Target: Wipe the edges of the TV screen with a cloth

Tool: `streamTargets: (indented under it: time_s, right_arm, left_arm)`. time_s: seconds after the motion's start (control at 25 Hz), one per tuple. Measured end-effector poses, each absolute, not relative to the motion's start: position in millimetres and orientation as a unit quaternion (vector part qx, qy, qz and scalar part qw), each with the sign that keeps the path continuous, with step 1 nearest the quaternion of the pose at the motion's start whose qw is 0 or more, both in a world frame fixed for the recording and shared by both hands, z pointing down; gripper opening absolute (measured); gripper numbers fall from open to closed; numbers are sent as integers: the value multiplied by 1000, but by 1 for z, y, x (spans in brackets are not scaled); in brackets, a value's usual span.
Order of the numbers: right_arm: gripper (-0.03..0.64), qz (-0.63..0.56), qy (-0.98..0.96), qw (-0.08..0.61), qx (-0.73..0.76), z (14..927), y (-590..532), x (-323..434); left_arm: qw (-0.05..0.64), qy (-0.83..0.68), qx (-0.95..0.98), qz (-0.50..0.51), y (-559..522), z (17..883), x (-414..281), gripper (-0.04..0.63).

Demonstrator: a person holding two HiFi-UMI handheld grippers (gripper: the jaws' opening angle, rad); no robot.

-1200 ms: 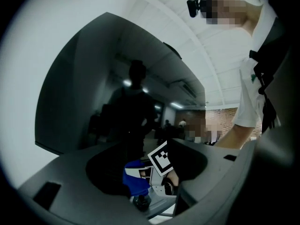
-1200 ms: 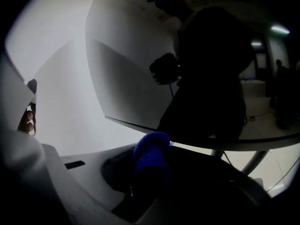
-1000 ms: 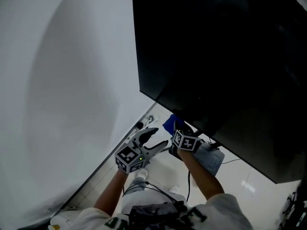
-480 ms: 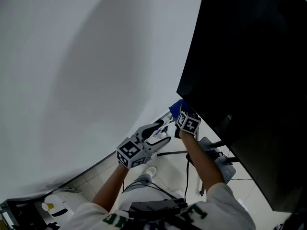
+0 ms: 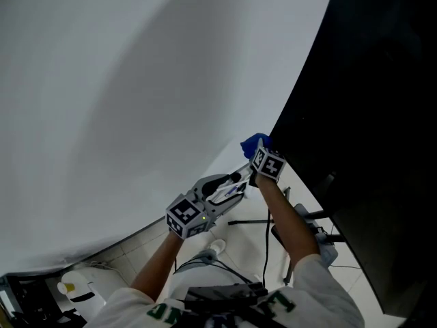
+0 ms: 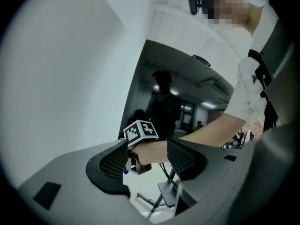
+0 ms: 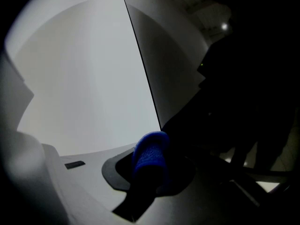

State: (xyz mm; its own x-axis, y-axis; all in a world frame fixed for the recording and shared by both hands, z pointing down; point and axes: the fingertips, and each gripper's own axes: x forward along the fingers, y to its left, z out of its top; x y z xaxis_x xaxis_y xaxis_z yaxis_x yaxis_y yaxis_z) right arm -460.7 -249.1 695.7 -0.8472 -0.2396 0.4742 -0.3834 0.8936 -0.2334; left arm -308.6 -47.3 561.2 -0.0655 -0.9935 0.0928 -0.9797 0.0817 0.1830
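Observation:
A large black TV screen [image 5: 369,115] fills the right of the head view, its left edge running down to a lower corner near the right gripper [image 5: 261,152]. That gripper is shut on a blue cloth [image 5: 255,143], which presses against the screen's lower left edge. In the right gripper view the blue cloth [image 7: 151,157] sits folded between the jaws, beside the TV edge [image 7: 140,60]. My left gripper [image 5: 229,186] hovers open just below and left of it, holding nothing. The left gripper view shows its open jaws framing the right gripper's marker cube [image 6: 140,131] and the glossy screen [image 6: 178,97].
A plain white wall [image 5: 123,94] lies left of the TV. Below are a tiled floor, the TV stand's legs [image 5: 300,227], cables [image 5: 266,251] and a white object [image 5: 82,285] at the lower left. A person's forearm [image 6: 201,137] crosses the left gripper view.
The right gripper with the blue cloth has gone from under the TV's bottom corner up to its left edge. The left gripper followed, still open. The head view swung left.

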Motion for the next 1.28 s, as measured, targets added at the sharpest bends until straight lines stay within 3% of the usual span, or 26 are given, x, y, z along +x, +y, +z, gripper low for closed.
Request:
streamTargets:
  time_s: [0.24,0.44,0.72,1.28]
  right_arm:
    - [75,164,-957,170,168,647,-261,-467]
    - [74,256,-944,104,182,582,-249,-468]
    - [74,225,-962,-10,154,442,-252,-471]
    - [74,163,-967,-142,132,231,-241,-473]
  left_arm:
    - [86,-723,684,-37,-62,556,-302,241]
    - [83,-712,696,-38,-67,546,-301,241]
    - [47,-703,709,-35,-79,519,-306,241]
    - [-6,-712,701,-38,-63,464,-314,241]
